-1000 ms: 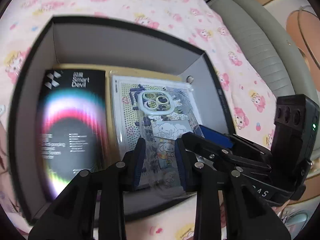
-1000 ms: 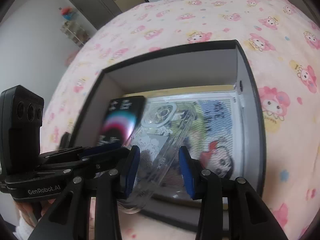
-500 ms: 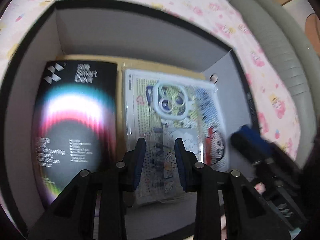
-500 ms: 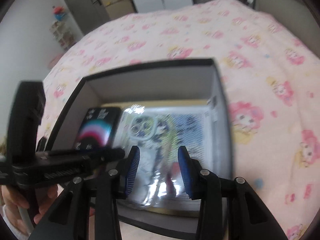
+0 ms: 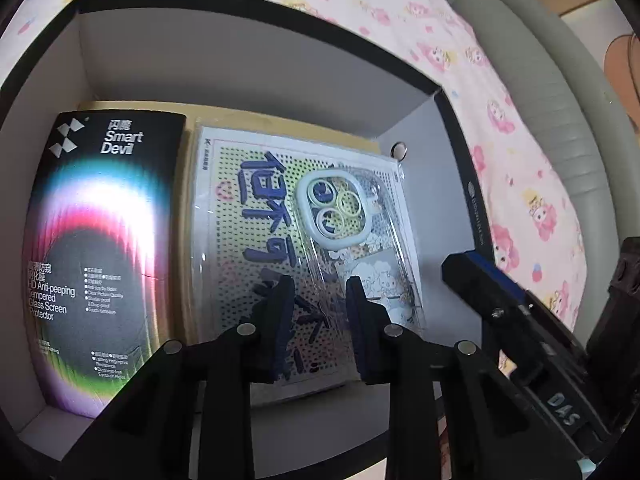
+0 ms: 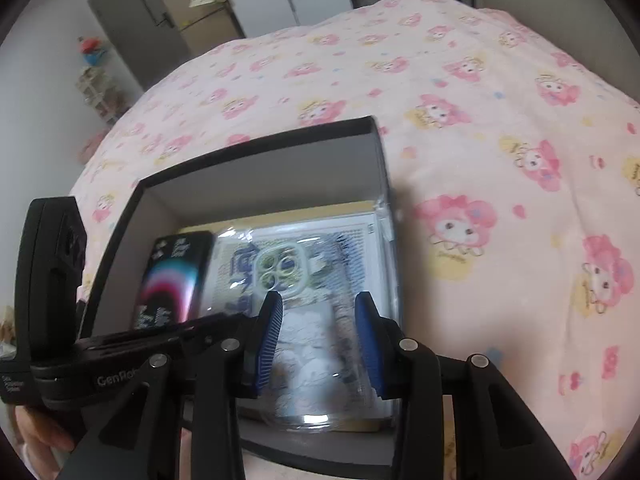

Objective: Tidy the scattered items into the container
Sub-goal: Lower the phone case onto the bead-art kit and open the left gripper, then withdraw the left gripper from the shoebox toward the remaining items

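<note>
Inside the box: a black-rimmed box (image 5: 248, 64) on a pink cartoon-print bedspread (image 6: 460, 128).
Left side: black packet (image 5: 100, 248) marked "Smart Devil", "HD Anti-peeping Tempered Glass Screen Protector".
Right side: dotted card pack (image 5: 256, 216) with large blue characters; a clear phone case (image 5: 344, 248), cartoon drawings on it, lies on top.
Left gripper (image 5: 316, 320): fingers pressed together as far as they go, above the case's near end, holding nothing.
Right gripper (image 6: 318, 340): fingers closing, nothing pinched, case below; "GenRo" readable on the other tool.
</note>
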Demonstrator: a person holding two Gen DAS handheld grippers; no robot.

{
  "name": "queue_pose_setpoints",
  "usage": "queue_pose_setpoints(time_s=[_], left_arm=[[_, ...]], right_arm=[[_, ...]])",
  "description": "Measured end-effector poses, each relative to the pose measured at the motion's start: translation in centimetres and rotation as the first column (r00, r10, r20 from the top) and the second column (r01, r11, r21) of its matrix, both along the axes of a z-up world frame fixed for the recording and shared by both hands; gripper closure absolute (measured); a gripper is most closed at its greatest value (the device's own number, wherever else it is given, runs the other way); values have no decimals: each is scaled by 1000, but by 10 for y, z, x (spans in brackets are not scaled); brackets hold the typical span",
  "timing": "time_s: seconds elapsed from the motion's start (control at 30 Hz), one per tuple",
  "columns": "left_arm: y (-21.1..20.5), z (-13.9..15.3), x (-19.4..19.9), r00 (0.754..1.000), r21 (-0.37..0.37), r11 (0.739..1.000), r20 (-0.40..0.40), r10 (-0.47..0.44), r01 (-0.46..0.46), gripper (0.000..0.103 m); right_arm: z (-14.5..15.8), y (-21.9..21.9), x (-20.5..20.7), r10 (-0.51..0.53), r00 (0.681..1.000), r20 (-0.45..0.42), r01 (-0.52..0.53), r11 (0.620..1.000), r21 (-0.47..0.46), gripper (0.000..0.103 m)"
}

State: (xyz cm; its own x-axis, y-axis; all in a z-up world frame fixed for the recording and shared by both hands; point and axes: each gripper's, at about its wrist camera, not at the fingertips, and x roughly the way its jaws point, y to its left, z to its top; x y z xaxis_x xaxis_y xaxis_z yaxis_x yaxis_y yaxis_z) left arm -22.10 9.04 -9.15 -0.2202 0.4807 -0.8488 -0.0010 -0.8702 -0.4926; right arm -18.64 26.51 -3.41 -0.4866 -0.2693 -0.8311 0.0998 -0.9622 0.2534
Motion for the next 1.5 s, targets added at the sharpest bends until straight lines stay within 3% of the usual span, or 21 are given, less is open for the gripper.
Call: queue_pose_setpoints(time_s=[0.23, 0.4, 0.6, 0.73, 0.9, 1.13, 1.27, 1.5], left_arm=[[27, -12, -9, 998, 36, 999, 64, -26, 24, 77], [30, -12, -7, 997, 94, 995, 61, -39, 33, 76], [14, 6, 3, 1000, 108, 994, -20, -12, 14, 72], [0, 26, 18, 995, 66, 998, -98, 14, -7, 69], [-19, 44, 43, 985, 19, 999, -166, 51, -48, 65], [-29, 64, 76, 976, -63, 997, -216, 19, -33, 56], [-51, 80, 108, 967, -69, 997, -253, 3, -22, 55], [-69, 100, 144, 955, -43, 999, -295, -10, -3, 55]], right_arm=[[11, 11, 6, -45, 998, -46, 44, 999, -25, 68], [6, 20, -1, -66, 998, -20, 64, 996, -67, 69], [7, 14, 3, -51, 998, -33, 49, 998, -44, 69], [12, 11, 6, -85, 994, -61, 84, 996, -24, 63], [24, -3, 23, -55, 992, -117, 57, 998, 10, 57], [37, -20, 63, -54, 989, -140, 51, 998, -25, 50], [46, -31, 88, -50, 987, -153, 47, 999, -23, 43], [66, -49, 127, -21, 985, -173, 12, 998, -54, 43]])
